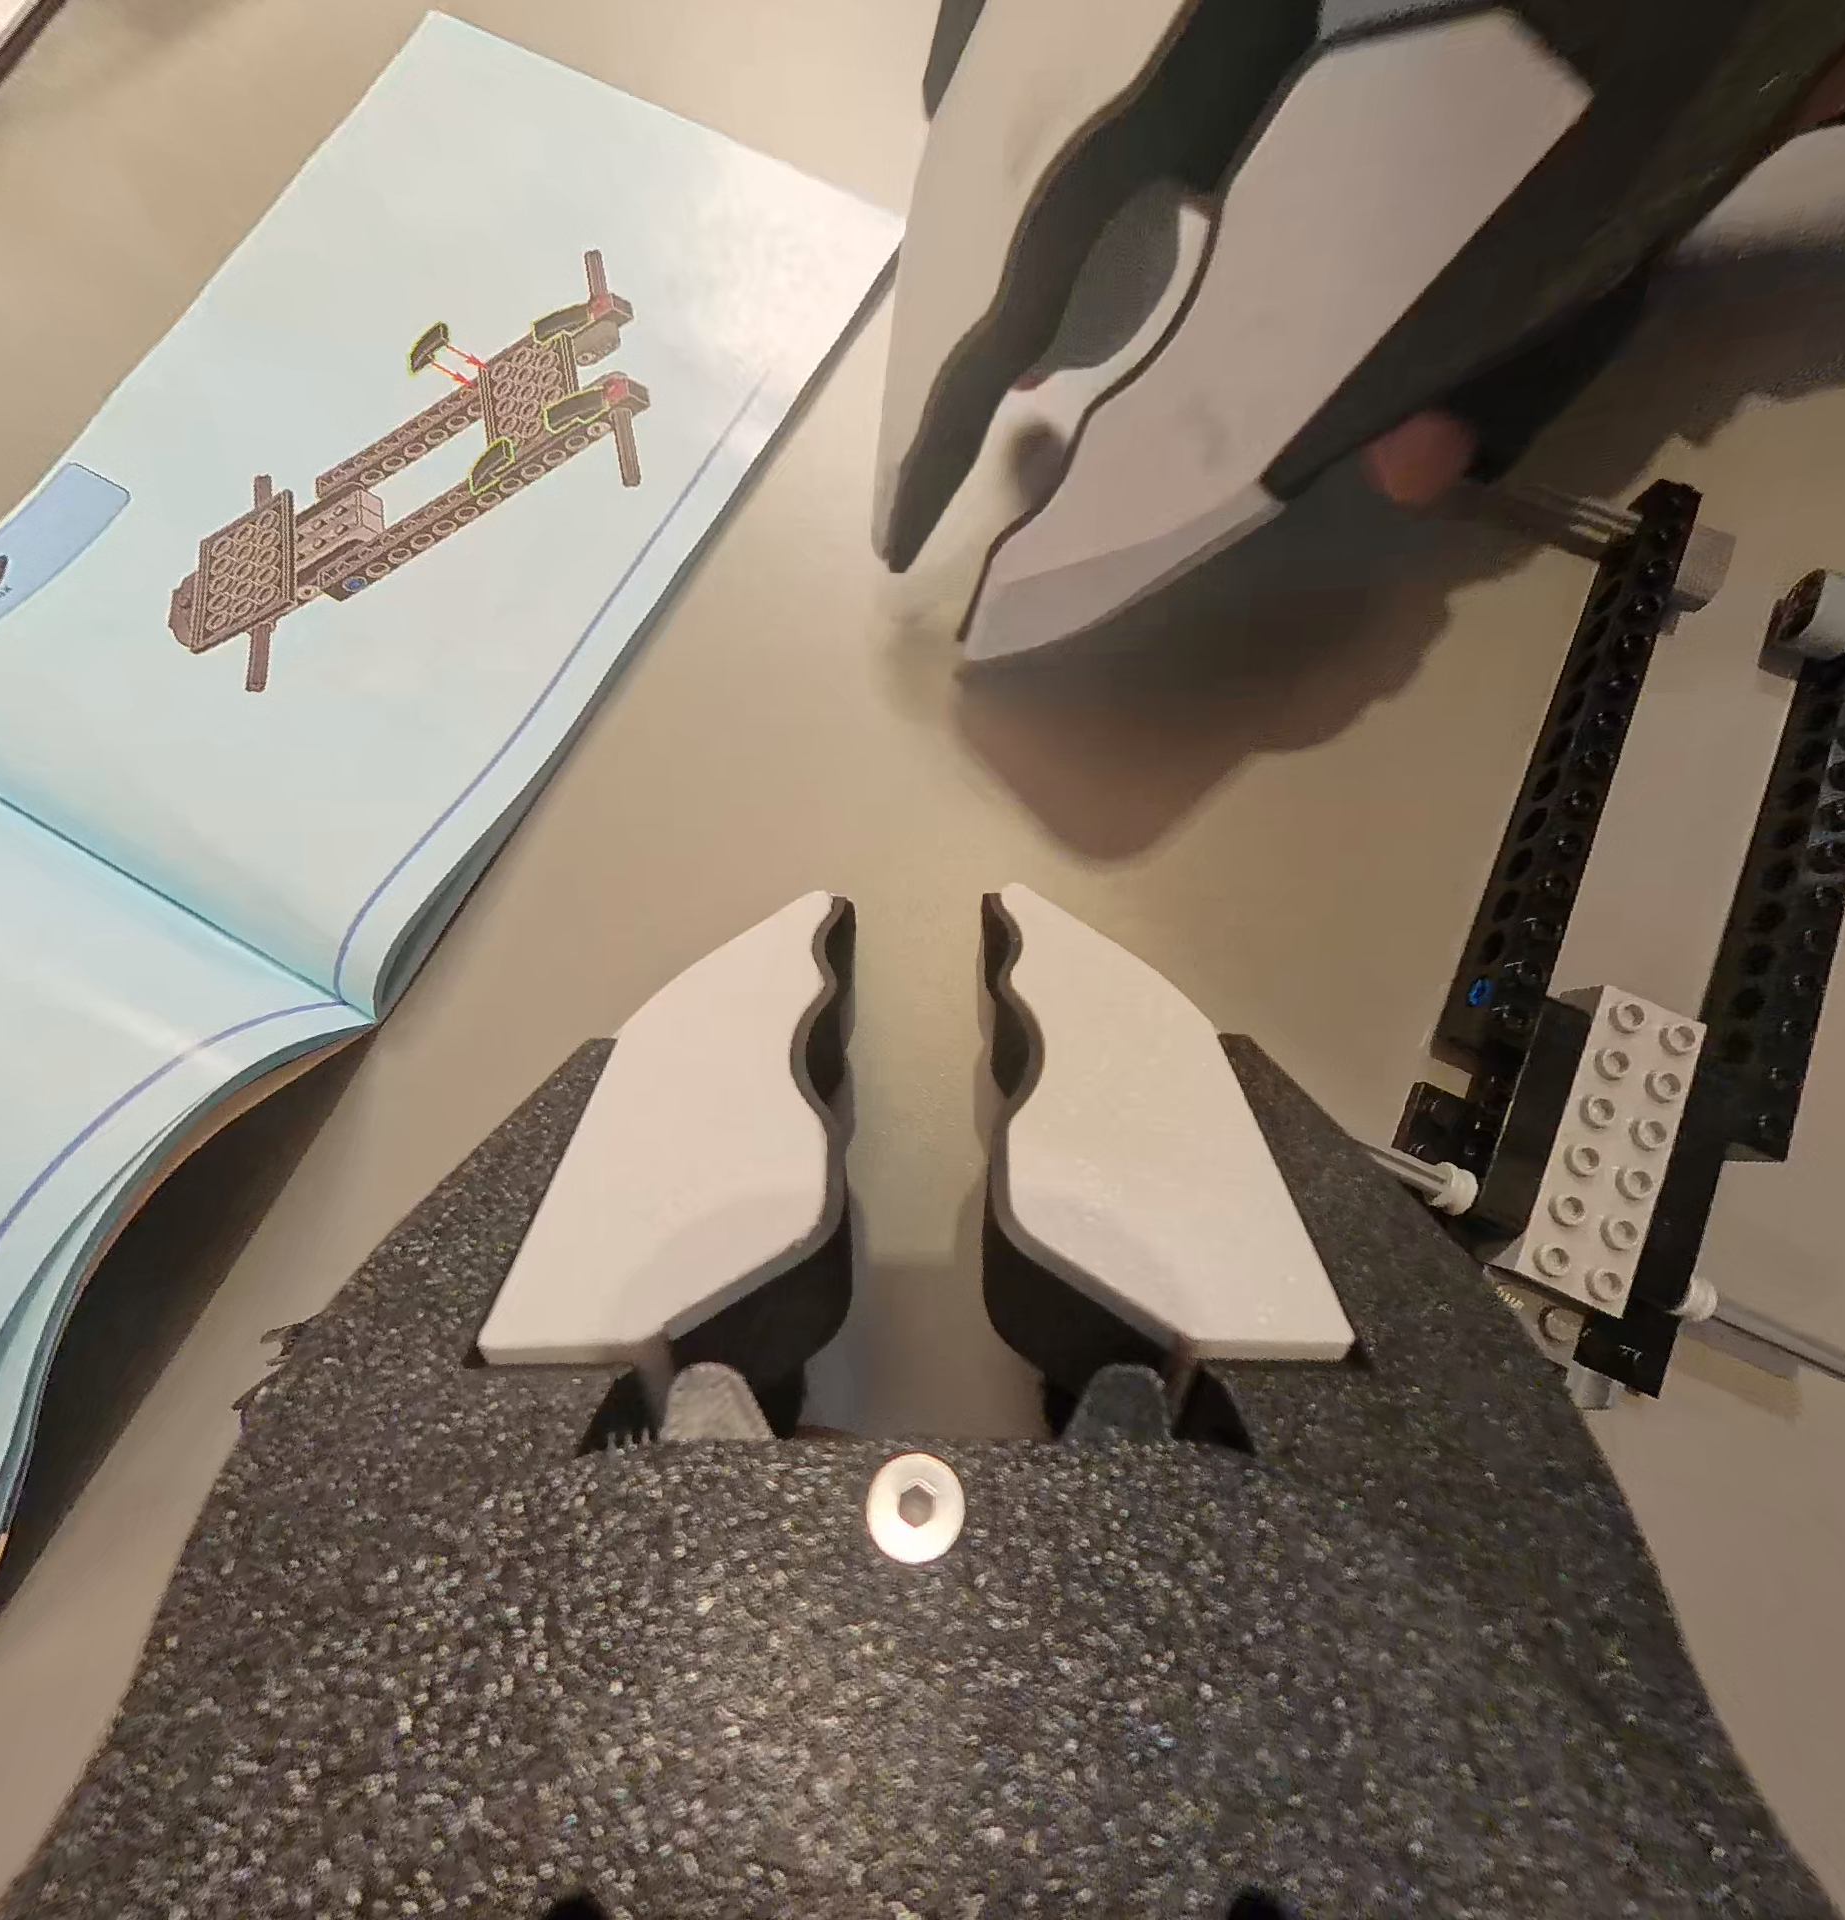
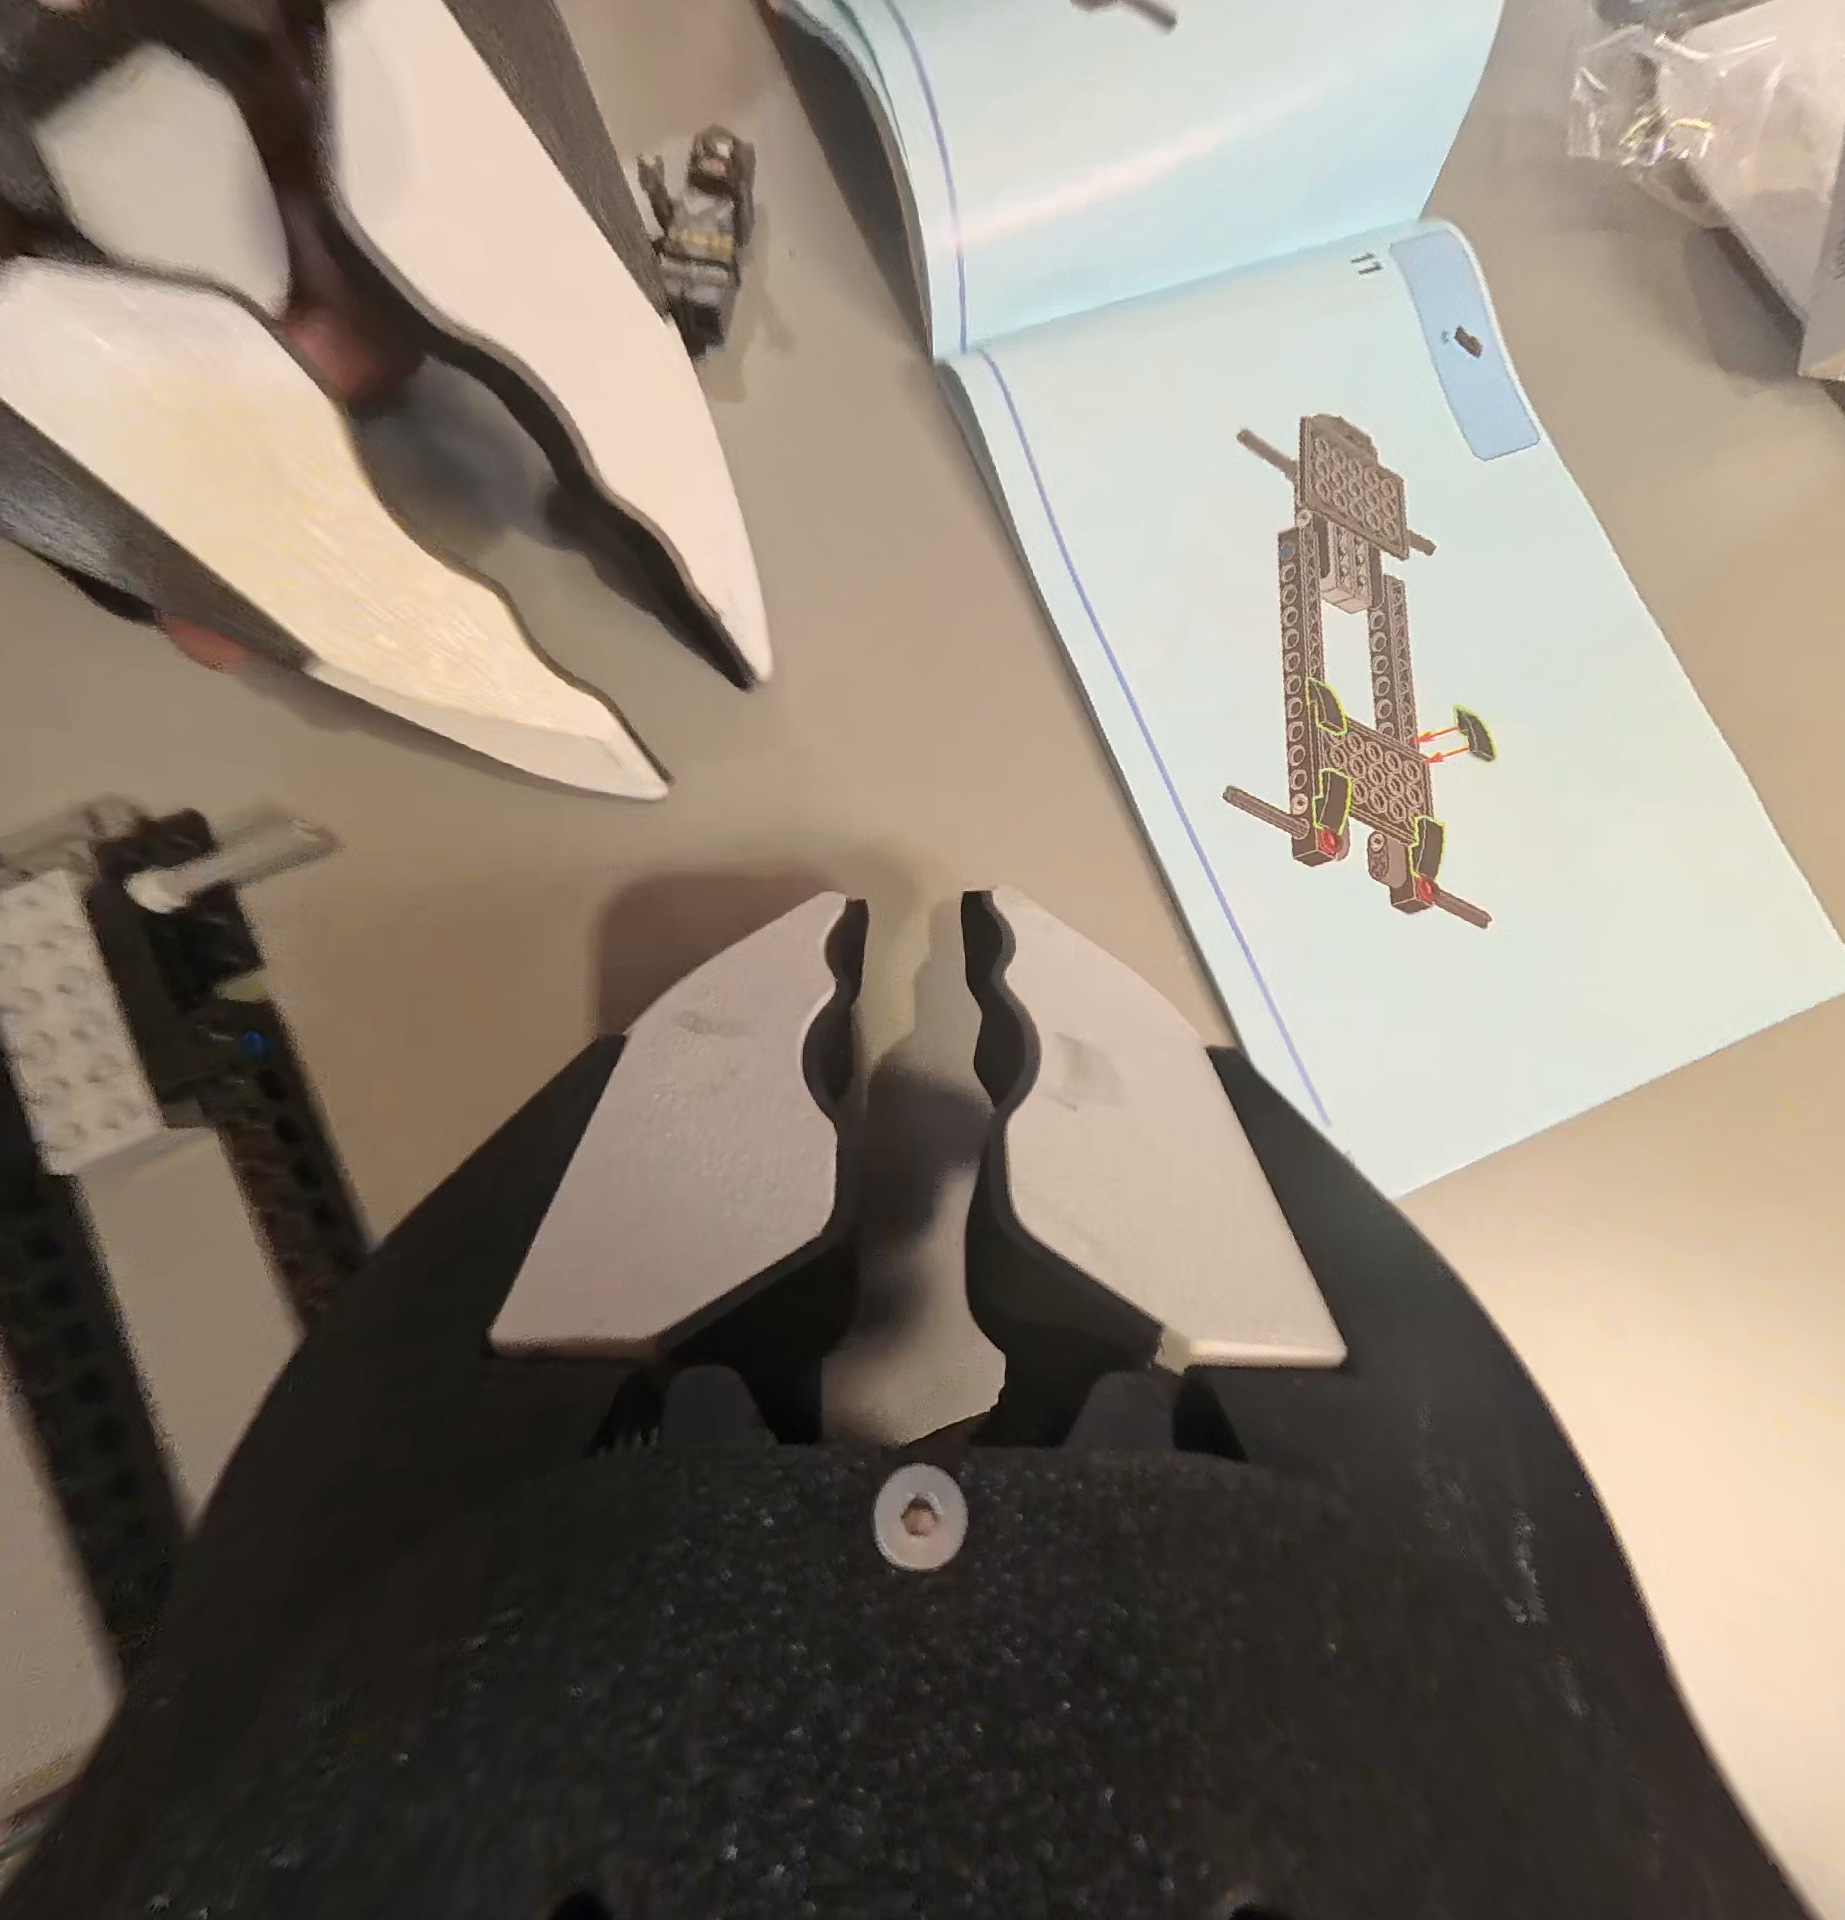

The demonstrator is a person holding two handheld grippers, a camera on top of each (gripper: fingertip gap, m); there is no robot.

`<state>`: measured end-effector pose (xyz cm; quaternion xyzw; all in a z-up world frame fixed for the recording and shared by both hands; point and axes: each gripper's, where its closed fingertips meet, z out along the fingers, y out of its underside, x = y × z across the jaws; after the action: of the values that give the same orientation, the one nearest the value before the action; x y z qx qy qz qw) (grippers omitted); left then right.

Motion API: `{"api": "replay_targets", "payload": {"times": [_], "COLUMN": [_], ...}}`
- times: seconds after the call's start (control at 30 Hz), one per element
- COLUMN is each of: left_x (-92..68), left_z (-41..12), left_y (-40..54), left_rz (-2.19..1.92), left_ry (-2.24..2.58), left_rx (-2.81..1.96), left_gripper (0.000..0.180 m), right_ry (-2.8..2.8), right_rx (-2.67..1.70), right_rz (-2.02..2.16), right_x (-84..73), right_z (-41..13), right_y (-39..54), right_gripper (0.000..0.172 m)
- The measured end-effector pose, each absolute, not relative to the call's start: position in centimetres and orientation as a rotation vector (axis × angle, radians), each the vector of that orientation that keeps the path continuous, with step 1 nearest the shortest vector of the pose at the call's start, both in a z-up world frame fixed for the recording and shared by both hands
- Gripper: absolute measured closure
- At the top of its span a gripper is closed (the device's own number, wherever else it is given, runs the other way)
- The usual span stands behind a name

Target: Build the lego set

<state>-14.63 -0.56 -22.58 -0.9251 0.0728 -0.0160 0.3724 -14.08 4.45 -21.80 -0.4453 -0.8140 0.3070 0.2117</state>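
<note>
Both claws stand narrowly parted with only bare tabletop between their pads: the left gripper hovers beside the black brick chassis at its right, with the right gripper opposite. Beyond the left gripper's left side lies the open instruction booklet; a dark minifigure stands farther off.

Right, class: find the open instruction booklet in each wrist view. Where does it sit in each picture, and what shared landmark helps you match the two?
Left wrist view: the open instruction booklet fills the upper left, left of the left gripper.
Right wrist view: it lies at the upper right, right of the right gripper.
Shared landmark: the black brick frame with a white studded brick, at the right edge and the left edge.
</note>
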Motion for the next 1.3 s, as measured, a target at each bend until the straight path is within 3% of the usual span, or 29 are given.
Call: {"api": "replay_targets", "payload": {"times": [0.23,0.33,0.43,0.57,0.77,1.3], "left_x": [-14.7,-14.7,-14.7,-14.7,-14.8,-14.4], "left_z": [-22.6,-22.6,-22.6,-22.6,-22.6,-22.5], "left_y": [-0.6,-0.6,-0.6,-0.6,-0.5,-0.7], "left_rz": [-0.037,-0.026,-0.027,-0.028,-0.032,0.002], "left_ry": [0.179,0.184,0.186,0.186,0.180,0.226], "left_rx": [-2.371,-2.370,-2.370,-2.370,-2.371,-2.360], "left_gripper": [0.155,0.155,0.155,0.155,0.155,0.155], "right_ry": [-2.078,-1.988,-1.902,-1.960,-2.166,-2.247], "right_rx": [-1.408,-1.401,-1.369,-1.437,-1.464,-1.460], "right_rz": [1.095,1.130,0.812,0.511,0.174,0.257], "right_x": [-8.3,-3.7,-0.3,0.9,0.2,0.0], "right_z": [-10.9,-5.8,-3.1,-6.9,-16.3,-17.8], "right_y": [6.0,11.6,22.0,33.8,38.7,37.6], "right_gripper": [0.142,0.142,0.142,0.142,0.133,0.126]}}
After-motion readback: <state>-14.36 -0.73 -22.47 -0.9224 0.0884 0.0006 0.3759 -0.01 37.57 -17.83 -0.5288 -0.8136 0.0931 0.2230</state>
